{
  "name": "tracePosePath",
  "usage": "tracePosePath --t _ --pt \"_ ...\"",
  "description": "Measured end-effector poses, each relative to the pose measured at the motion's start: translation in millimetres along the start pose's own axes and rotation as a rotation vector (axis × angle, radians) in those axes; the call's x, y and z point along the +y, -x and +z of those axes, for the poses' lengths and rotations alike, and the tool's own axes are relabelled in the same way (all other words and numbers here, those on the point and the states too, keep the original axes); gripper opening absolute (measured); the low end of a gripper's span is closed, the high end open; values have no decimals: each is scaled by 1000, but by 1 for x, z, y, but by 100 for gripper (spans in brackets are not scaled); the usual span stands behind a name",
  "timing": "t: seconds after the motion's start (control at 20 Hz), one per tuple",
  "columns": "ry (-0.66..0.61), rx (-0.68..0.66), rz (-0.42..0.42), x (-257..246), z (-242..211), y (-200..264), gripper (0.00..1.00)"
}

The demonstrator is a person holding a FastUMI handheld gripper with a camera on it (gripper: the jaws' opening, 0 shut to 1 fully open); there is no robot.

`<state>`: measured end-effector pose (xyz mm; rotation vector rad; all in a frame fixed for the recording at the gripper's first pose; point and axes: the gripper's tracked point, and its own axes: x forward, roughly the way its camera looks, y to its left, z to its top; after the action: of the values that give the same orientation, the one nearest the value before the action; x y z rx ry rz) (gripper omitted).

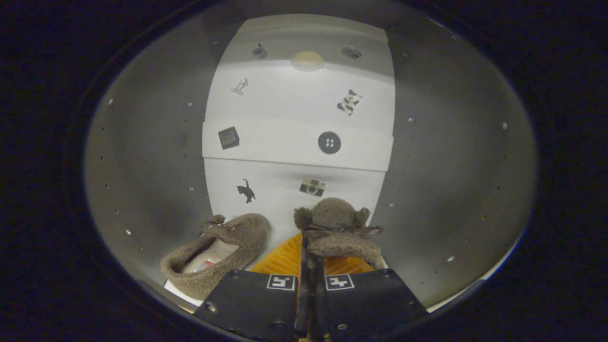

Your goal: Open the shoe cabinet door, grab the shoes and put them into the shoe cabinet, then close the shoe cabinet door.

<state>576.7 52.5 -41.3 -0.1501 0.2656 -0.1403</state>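
I am looking into the shoe cabinet, which has grey side walls and a white back panel. A brown fuzzy shoe with a dark bow sits right at my fingertips, toe pointing at the back panel. My gripper is shut on the rim of its heel, the two fingers almost together. A second matching brown shoe lies on the cabinet floor just left of my fingers, its pale insole showing. The two shoes are side by side with a small gap between them.
A white shelf front crosses the back panel above the shoes. Small stickers dot the panel. A round lamp sits on the cabinet's ceiling. Rows of pin holes run down both side walls.
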Motion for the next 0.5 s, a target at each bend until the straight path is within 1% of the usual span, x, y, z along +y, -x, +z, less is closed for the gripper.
tracePosePath --t 0.1,0.2,0.35,0.45,0.5 --pt "-5 48 -23 1 -12 -15 11" --pt "-21 73 -35 1 -15 -23 13" --pt "-30 143 -3 7 -27 -25 17" --pt "-80 199 30 15 -34 -20 24" --pt "-88 212 26 15 -36 -15 30"
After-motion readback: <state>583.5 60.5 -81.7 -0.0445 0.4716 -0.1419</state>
